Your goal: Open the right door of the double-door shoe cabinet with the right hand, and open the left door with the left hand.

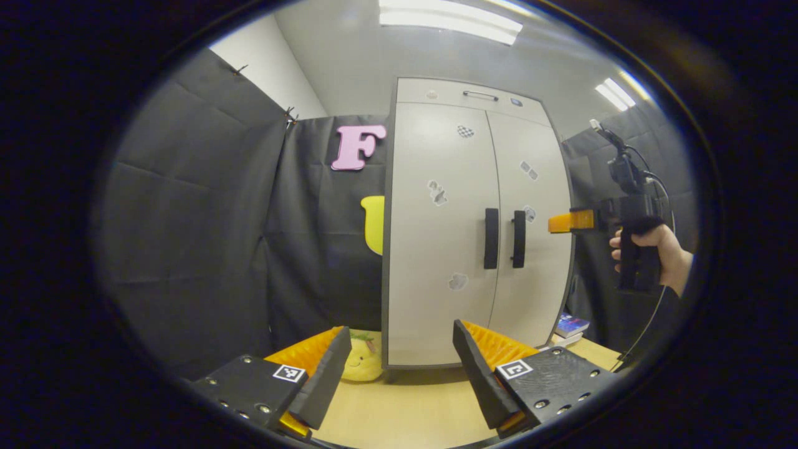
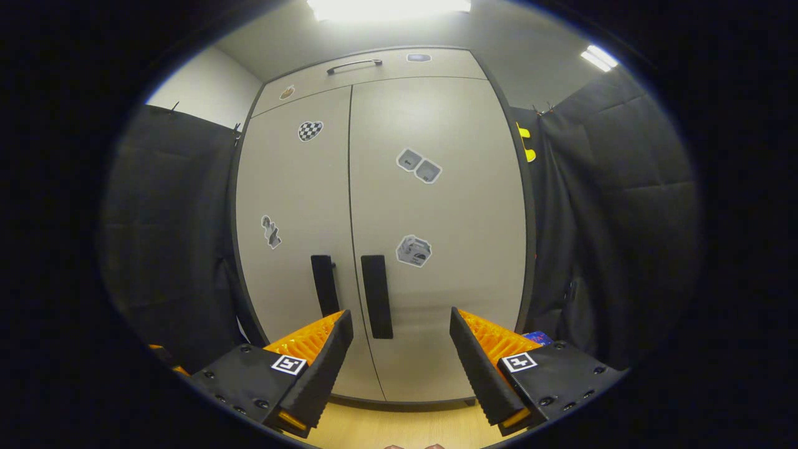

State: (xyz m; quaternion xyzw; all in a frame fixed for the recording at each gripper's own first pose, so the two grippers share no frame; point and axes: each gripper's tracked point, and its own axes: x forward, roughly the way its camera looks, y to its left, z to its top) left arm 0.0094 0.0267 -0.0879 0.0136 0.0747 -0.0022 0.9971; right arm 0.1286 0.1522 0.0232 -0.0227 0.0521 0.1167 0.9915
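Note:
A pale grey double-door shoe cabinet (image 1: 474, 218) stands on a wooden surface, both doors closed. Its left door handle (image 1: 491, 238) and right door handle (image 1: 519, 239) are black vertical bars near the centre seam. My left gripper (image 1: 399, 368) is open, low and well in front of the cabinet's left door. In the left gripper view a hand holds the right gripper (image 1: 570, 221) beside the cabinet's right edge, level with the handles. In the right gripper view the cabinet (image 2: 380, 218) is close. My right gripper (image 2: 402, 352) is open, with the right door handle (image 2: 376, 296) just ahead and the left door handle (image 2: 325, 285) beside it.
A yellow plush toy (image 1: 363, 365) sits by the cabinet's lower left corner. Books (image 1: 570, 325) lie on the wooden tabletop (image 1: 405, 411) at the cabinet's right. Black cloth walls stand on both sides. A drawer with a handle (image 2: 354, 64) tops the cabinet.

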